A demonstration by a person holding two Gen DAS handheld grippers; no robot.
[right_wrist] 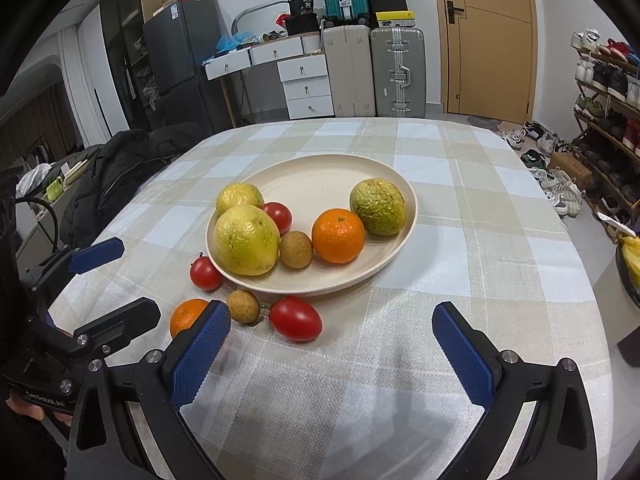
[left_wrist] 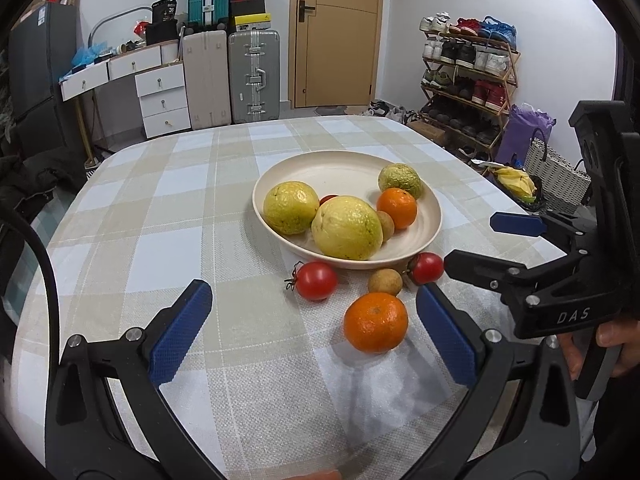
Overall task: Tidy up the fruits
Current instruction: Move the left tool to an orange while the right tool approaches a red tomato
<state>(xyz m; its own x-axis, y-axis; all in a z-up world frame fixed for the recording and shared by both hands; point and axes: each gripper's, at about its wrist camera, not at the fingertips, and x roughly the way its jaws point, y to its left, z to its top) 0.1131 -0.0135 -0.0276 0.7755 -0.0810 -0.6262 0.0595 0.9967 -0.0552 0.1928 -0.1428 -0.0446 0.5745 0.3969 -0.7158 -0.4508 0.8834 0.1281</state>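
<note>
Both grippers, the left gripper (left_wrist: 314, 330) and right gripper (right_wrist: 332, 352), gape wide and hold nothing. A loose orange (left_wrist: 376, 322) lies on the checked tablecloth (left_wrist: 160, 208) just inside the left's right pad, with two tomatoes (left_wrist: 316, 280) and a longan (left_wrist: 385, 282) beyond, beside the cream plate (left_wrist: 432, 216) of fruit

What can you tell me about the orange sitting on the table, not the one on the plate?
The round bright orange mandarin lies loose on the checked beige-and-white tablecloth, in front of the cream round plate and outside it. Its skin looks glossy and dimpled, with a small stem dimple on top. It looks whole. A small round brown fruit sits just behind it, apparently not touching. Nothing grips it; it lies between the left gripper's open blue fingers.
</note>
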